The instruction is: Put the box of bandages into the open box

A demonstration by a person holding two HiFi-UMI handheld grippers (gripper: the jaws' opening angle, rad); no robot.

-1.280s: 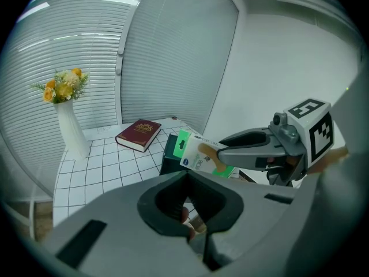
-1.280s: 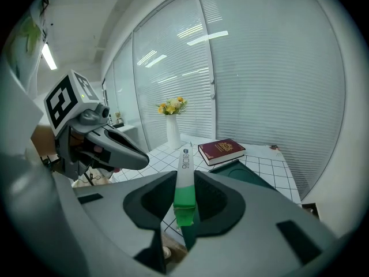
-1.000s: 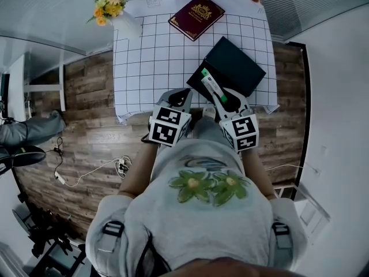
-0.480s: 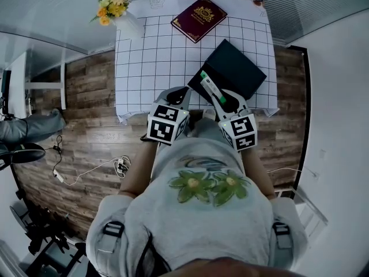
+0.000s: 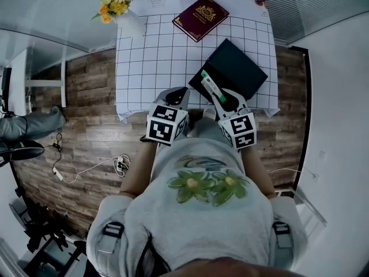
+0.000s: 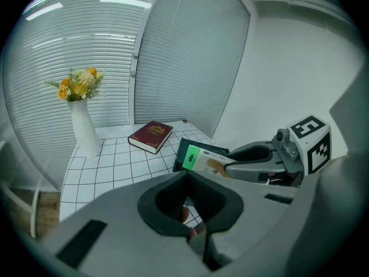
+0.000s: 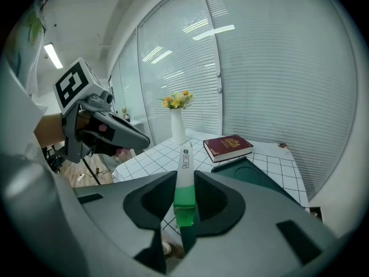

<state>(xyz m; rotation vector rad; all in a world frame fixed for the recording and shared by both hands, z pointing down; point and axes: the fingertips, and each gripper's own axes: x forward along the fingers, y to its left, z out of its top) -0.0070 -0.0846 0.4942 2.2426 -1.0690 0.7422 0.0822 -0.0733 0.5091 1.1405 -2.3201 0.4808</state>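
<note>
The bandage box [image 5: 210, 88], white with a green end, is held in my right gripper [image 5: 222, 100], which is shut on it at the table's near edge. In the right gripper view the bandage box [image 7: 184, 180] stands edge-on between the jaws. The open box [image 5: 233, 68] is dark and lies just beyond, with one corner under the bandage box. My left gripper [image 5: 178, 92] hovers to the left, shut with nothing in it. From the left gripper view the bandage box [image 6: 203, 157] sticks out of the right gripper [image 6: 233, 167] over the open box [image 6: 185, 150].
A white gridded cloth covers the table [image 5: 155, 62]. A dark red book [image 5: 200, 17] lies at the far side, and a white vase of flowers [image 5: 122, 7] stands at the far left corner. Wooden floor surrounds the table.
Almost nothing differs; both grippers stay at the table's near edge, and the bandage box remains clamped in the right one.
</note>
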